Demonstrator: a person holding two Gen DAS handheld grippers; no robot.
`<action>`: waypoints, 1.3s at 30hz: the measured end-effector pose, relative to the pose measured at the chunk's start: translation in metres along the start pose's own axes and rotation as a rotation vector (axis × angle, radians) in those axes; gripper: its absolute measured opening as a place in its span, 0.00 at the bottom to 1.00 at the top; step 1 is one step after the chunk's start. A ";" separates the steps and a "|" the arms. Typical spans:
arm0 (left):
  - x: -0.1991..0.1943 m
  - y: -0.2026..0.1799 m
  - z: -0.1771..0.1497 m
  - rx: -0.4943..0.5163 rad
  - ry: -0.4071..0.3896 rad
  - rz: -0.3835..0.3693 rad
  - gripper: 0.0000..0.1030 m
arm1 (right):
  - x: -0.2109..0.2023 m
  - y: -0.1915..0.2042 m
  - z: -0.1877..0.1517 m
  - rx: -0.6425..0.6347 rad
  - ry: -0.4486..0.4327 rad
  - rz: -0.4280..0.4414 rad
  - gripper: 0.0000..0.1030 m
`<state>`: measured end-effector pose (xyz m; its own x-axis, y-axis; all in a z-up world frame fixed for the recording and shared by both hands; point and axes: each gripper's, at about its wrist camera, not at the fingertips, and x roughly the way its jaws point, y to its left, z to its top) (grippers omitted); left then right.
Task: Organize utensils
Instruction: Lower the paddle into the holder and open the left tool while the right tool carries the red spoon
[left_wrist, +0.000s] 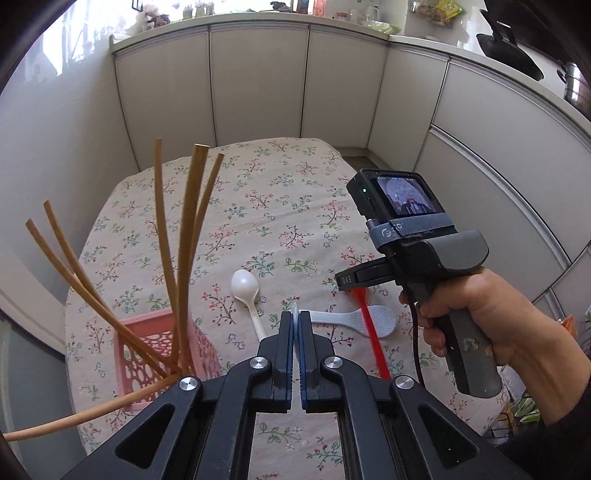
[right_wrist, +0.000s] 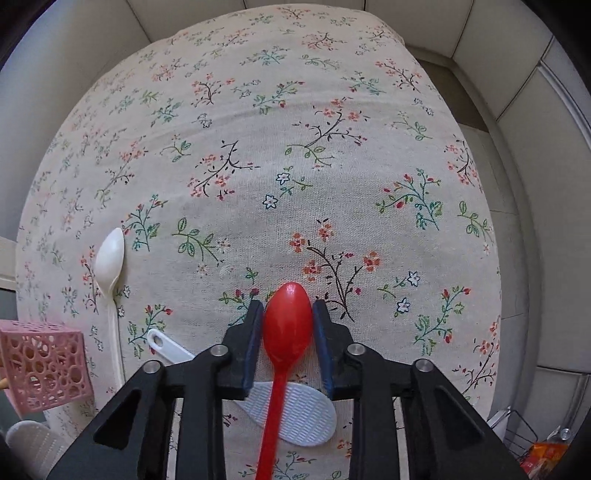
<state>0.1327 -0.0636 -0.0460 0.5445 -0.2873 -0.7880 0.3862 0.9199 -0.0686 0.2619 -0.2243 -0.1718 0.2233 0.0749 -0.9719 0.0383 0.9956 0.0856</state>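
Note:
My right gripper (right_wrist: 287, 304) points steeply down, its blue pads against both sides of the bowl of a red spoon (right_wrist: 288, 332); the spoon's handle lies across a white rice paddle (right_wrist: 306, 413). My left gripper (left_wrist: 295, 317) hangs above the table, shut with nothing in it. A pink perforated basket (left_wrist: 155, 354) at the left holds several wooden chopsticks (left_wrist: 184, 240). A white spoon (left_wrist: 245, 288) lies on the floral tablecloth (left_wrist: 277, 206) between the basket and the paddle (left_wrist: 373, 319). A hand (left_wrist: 465, 314) holds the right gripper over the red spoon (left_wrist: 369, 328).
White cabinet fronts (left_wrist: 258, 81) curve around the far and right sides of the table. A wire rack (right_wrist: 524, 435) with packets sits below the table's right edge. Pans (left_wrist: 509, 51) stand on the counter at the upper right.

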 end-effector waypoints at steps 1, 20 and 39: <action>-0.003 0.002 0.000 -0.002 -0.007 -0.001 0.02 | 0.000 0.003 0.000 -0.001 -0.004 -0.003 0.27; -0.122 0.036 -0.008 -0.015 -0.376 0.143 0.02 | -0.166 0.009 -0.066 -0.006 -0.444 0.217 0.27; -0.054 0.085 -0.008 -0.011 -0.351 0.328 0.02 | -0.179 0.032 -0.081 -0.056 -0.506 0.248 0.27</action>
<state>0.1299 0.0329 -0.0143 0.8555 -0.0523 -0.5151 0.1451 0.9792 0.1417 0.1442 -0.2015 -0.0129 0.6590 0.2842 -0.6964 -0.1234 0.9542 0.2726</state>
